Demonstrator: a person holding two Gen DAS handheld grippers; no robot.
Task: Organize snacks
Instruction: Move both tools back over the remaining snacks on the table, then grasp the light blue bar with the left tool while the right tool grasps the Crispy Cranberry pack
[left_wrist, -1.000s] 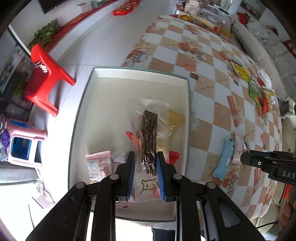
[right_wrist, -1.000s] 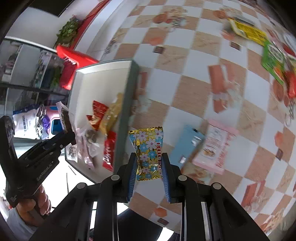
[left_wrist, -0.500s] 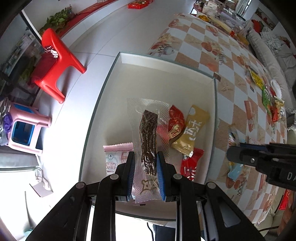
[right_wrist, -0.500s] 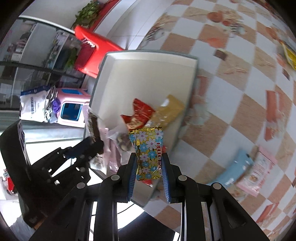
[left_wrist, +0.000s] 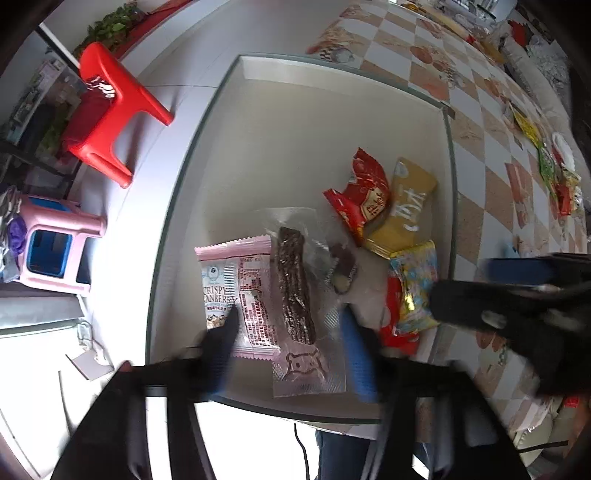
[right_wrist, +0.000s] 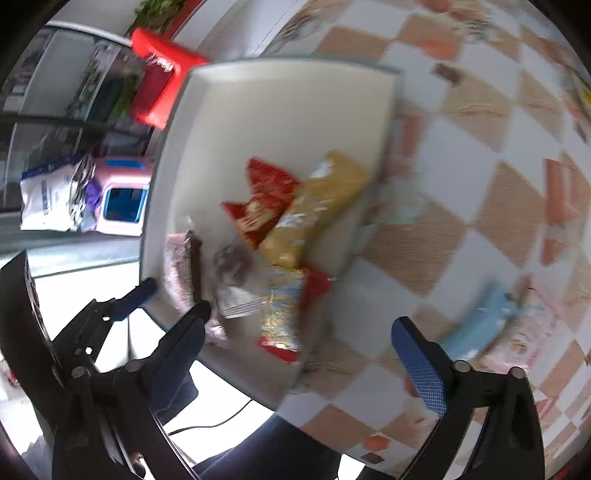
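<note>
As it lies, jerky pack (left_wrist: 295, 291) lengthwise along tray (left_wrist: 295, 122)

Count of what lies before my two tools

In the one white tray (left_wrist: 258, 122) I count seven snacks: one pink cranberry pack (left_wrist: 236, 291), one clear meat-strip pouch (left_wrist: 295, 295), one small clear packet (left_wrist: 341, 269), two red packs (left_wrist: 364, 199) (left_wrist: 395, 328), one gold pack (left_wrist: 406, 214), one flowered candy bag (left_wrist: 415, 284). Two stools: one red (left_wrist: 107, 110), one pink (left_wrist: 55, 243).
</note>
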